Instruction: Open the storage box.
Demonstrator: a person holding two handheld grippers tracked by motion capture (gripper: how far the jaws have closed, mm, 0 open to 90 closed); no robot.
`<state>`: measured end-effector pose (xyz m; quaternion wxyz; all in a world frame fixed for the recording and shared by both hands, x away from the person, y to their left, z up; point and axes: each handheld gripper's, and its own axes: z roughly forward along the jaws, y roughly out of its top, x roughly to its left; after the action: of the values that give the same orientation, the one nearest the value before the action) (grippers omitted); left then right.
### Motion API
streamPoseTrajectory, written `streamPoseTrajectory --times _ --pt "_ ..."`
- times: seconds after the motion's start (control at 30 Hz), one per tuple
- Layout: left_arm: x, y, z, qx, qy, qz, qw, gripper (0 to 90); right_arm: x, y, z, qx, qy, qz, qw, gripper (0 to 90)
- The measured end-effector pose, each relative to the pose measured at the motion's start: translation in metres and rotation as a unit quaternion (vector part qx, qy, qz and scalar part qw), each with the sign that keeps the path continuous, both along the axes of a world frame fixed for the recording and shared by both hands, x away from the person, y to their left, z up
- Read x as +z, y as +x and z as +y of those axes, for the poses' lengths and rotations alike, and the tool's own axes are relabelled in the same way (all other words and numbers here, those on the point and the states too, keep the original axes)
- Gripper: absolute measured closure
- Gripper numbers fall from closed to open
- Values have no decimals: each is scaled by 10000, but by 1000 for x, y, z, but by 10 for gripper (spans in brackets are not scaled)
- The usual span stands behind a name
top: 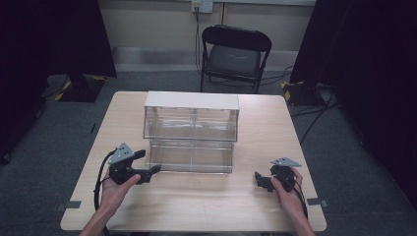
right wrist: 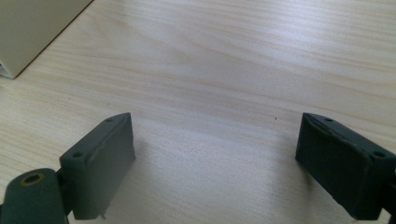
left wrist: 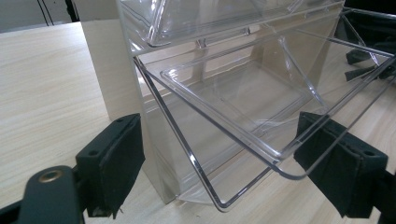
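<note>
No readable text, labels or numbers.

A clear plastic drawer cabinet [top: 191,132] stands mid-bench [top: 206,196], blocking the centre. Its lower drawer [left wrist: 243,121] tilts out between my left claw [left wrist: 233,163] jaws, which are spread wide. My right claw [right wrist: 215,158], jaws apart, faces bare bench with free passage. The bench front between both claws lies unobstructed.

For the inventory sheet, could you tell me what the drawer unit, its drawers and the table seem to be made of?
Drawers: clear, glossy, likely hard plastic; you see the table through them and the rims catch light.
Drawer unit frame: cream, matte, opaque panels, possibly painted board or plastic; I cannot tell which.
Table: pale wood grain, smooth and slightly shiny, either wood or printed laminate.
</note>
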<state>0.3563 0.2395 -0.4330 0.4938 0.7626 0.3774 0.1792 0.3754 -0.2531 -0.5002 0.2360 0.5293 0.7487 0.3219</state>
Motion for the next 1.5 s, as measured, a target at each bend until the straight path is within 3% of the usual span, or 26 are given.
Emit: streamPoseTrajectory --times 0.33,0.53,0.93,1.5 --pt "4 2 0 -44 10 23 10000 158 0 0 0 -1 1 2 10000 108" --pt "6 4 -1 1 -94 -17 10000 158 0 0 0 -1 1 2 10000 109" --pt "9 5 -2 21 -45 -50 10000 156 0 0 0 -1 2 2 10000 109" --pt "18 8 -3 72 -208 -146 9997 157 0 0 0 0 2 1 10000 109"
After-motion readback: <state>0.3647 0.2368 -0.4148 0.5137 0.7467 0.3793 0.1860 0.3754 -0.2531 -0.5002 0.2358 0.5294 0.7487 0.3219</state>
